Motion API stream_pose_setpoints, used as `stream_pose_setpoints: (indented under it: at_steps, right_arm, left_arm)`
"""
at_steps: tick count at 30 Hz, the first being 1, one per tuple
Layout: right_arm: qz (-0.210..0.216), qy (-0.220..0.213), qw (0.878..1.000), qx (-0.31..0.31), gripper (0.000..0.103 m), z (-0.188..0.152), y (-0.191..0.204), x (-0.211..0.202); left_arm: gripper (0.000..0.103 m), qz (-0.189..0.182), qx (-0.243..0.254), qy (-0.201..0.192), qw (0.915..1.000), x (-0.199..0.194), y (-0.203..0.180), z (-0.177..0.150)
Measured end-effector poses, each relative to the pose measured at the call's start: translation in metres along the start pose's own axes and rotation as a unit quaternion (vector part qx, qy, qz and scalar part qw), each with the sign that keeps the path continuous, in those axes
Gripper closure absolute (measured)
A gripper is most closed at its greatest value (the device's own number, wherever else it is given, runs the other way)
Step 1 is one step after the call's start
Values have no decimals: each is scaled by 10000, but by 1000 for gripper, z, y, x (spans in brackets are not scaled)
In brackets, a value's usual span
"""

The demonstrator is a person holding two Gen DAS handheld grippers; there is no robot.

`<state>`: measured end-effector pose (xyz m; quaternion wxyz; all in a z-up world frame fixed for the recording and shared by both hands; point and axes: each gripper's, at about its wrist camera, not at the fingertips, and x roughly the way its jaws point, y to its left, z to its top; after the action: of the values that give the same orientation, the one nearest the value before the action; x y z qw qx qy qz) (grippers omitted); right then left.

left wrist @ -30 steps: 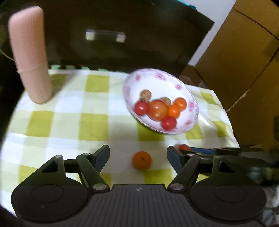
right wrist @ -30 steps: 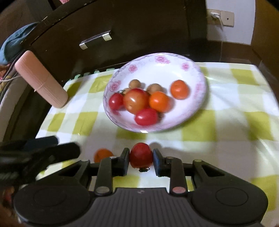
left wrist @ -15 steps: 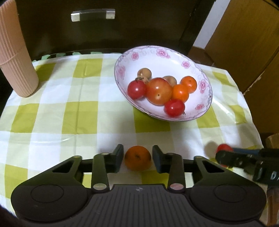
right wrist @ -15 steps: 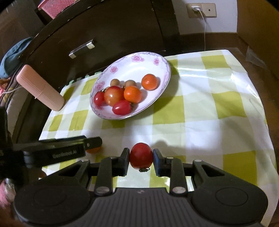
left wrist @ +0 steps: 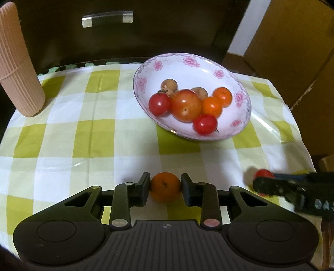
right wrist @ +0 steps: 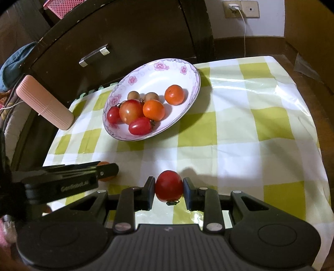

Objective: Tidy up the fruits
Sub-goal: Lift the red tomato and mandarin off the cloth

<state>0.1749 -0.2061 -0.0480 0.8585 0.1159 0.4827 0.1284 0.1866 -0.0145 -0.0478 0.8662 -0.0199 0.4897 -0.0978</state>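
Observation:
A small orange (left wrist: 165, 187) lies on the green-and-white checked cloth (left wrist: 94, 135) between the pads of my left gripper (left wrist: 166, 183). The jaws are closing and both pads touch the fruit. My right gripper (right wrist: 169, 188) is shut on a red tomato (right wrist: 169, 184) just above the cloth. In the left wrist view the right gripper (left wrist: 263, 181) and its tomato (left wrist: 264, 173) show at the right edge. A floral bowl (left wrist: 187, 60) with several tomatoes, oranges and brown fruits stands behind both grippers, and its rim (right wrist: 194, 70) also shows in the right wrist view.
A pink ribbed cylinder (left wrist: 18, 62) stands at the cloth's far left corner. A dark cabinet with a metal handle (left wrist: 107, 17) backs the table. A wooden panel (left wrist: 292, 48) is at the right. The cloth's right edge (right wrist: 313, 133) drops off.
The left jaws have closed from wide apart onto the small orange while the gripper sank toward it. The right gripper drew back from the bowl, keeping its tomato.

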Motion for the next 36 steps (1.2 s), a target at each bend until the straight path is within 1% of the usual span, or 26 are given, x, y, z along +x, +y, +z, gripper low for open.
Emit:
stream_pose_setpoints:
  at_steps: [5,8,11,15,18,20,23,25,27,31,33,36]
  right_arm:
    - [-12,87,9997,-248,76,-10,8,1]
    - [-72,166,9988,-466,75,-19,12,3]
    - [-185,202,9973,-682,75,-26,15,4]
    - [-149,281,9969,-718,75,-28,13,9]
    - [-121,273,9965,-777,75,-28,16,11]
    - [-129,284,9958,-859,75,-30,18,12]
    - [-133,267,9947,-986,75,-32,20,12]
    - [-105,269,9944,-1013,75,-33,19,11]
    - [-89,298,9947,-978,74,-31,17,11]
    - [-45,282,9947,-984,72,-31,15,10]
    - [-26,292,9940,-1058,71,-33,16,9]
    - [-25,258,9931,-1146,69,-35,18,9]
  left_arm:
    - [64,6,91,-71,9999,-20,-8,-16]
    - [64,100,230,-74,9997,-25,-15,-28]
    - [64,105,282,9,9995,-21,-19,-40]
    - [63,100,407,70,9991,-15,-22,-46]
    - [63,121,506,36,9986,-12,-23,-47]
    - [59,159,593,13,9981,-11,-23,-50]
    - [58,172,687,-13,9975,-11,-22,-54]
    - [56,205,734,-9,9971,-10,-22,-55]
    - [48,141,716,-3,9973,-11,-22,-55]
    - [46,135,763,-20,9970,-12,-24,-55]
    - [42,109,773,17,9969,-11,-24,-57]
    - [41,122,826,-1,9965,-11,-22,-61]
